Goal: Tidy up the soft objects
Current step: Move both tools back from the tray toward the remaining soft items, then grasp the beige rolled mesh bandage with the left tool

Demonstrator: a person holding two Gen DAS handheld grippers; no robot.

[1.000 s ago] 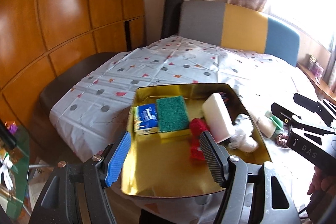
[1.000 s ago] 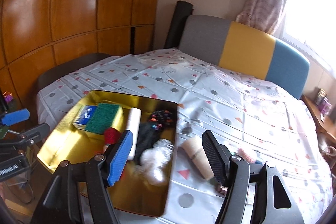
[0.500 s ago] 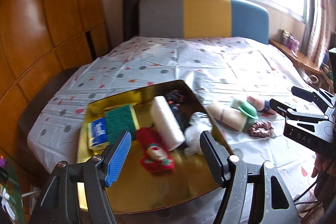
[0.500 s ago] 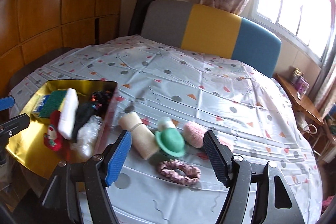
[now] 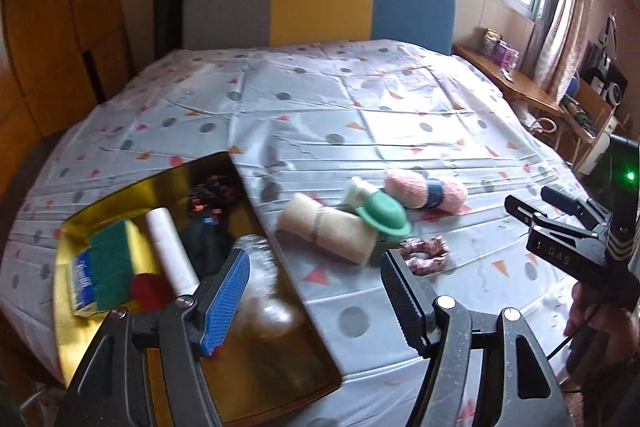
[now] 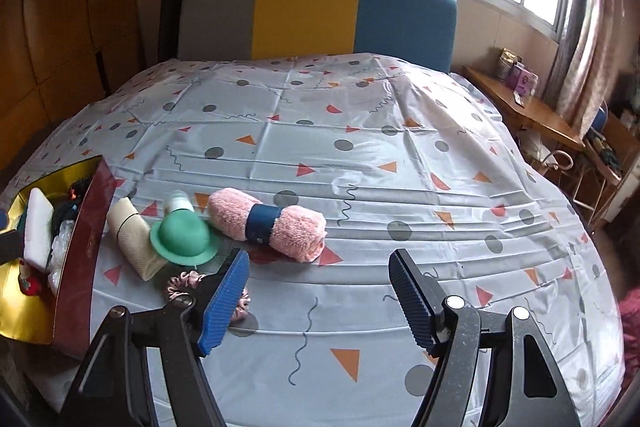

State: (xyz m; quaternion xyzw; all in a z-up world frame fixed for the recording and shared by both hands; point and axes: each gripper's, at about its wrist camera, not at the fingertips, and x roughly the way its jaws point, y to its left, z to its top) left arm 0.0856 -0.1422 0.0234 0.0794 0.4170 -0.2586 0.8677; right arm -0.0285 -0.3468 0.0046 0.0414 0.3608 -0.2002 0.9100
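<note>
Above patterned bedspread (image 6: 360,155), both tools (left (image 5: 316,291), right (image 6: 320,291)) gape wide, holding nothing.

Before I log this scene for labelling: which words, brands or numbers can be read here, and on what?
"DAS": white letters on the black body of the right gripper, seen from the left wrist.
Blue-and-white packet in the gold tray: white script, too blurred to read.
Small boxes on the wooden side shelf: print too small to read.
Nothing else legible.

Bedsheet (image 6: 400,155) w/ open room right of pink towel roll (image 6: 266,225); gold tray (image 6: 76,263) blocks left.
</note>
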